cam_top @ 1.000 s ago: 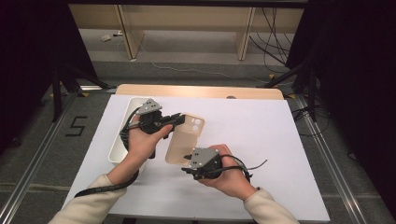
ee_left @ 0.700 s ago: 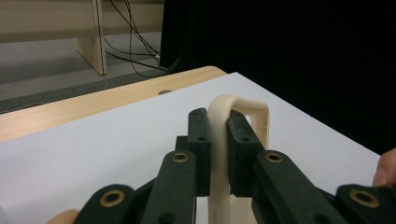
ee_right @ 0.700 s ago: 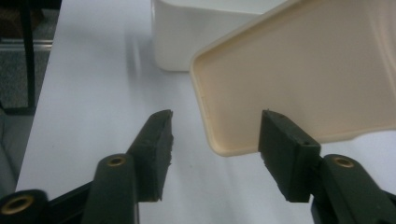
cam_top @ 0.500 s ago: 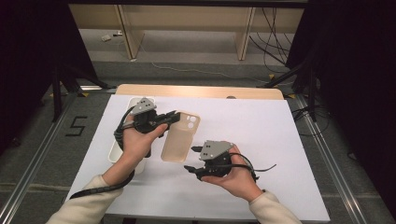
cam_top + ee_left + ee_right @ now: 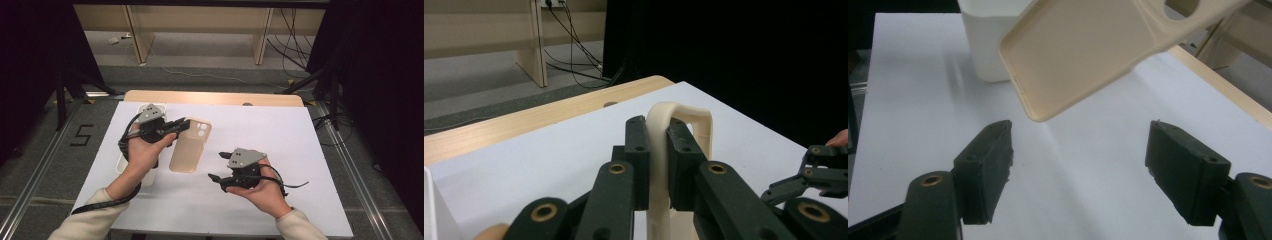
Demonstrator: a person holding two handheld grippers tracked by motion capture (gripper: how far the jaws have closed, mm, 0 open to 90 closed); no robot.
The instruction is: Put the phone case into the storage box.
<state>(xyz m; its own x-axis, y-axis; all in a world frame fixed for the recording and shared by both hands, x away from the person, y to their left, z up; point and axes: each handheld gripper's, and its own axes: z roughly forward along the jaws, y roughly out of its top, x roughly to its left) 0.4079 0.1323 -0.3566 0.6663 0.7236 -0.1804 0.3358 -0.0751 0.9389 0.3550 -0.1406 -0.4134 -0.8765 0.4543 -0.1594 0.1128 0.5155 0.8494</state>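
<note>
So my right gripper (image 5: 216,168) sits low and right of centre in the high view, and its jaws have just been opening: they're wide now with nothing between them. A bit further up, left of centre, my left gripper (image 5: 184,123) is clamped on the edge of the beige phone case (image 5: 190,146), holding it off the white table (image 5: 280,135). A white bin (image 5: 983,40) sits at the top of the right gripper view, behind the case.

Phone case (image 5: 190,146) between white bin (image 5: 131,161) — left — and right gripper (image 5: 216,167)
</note>
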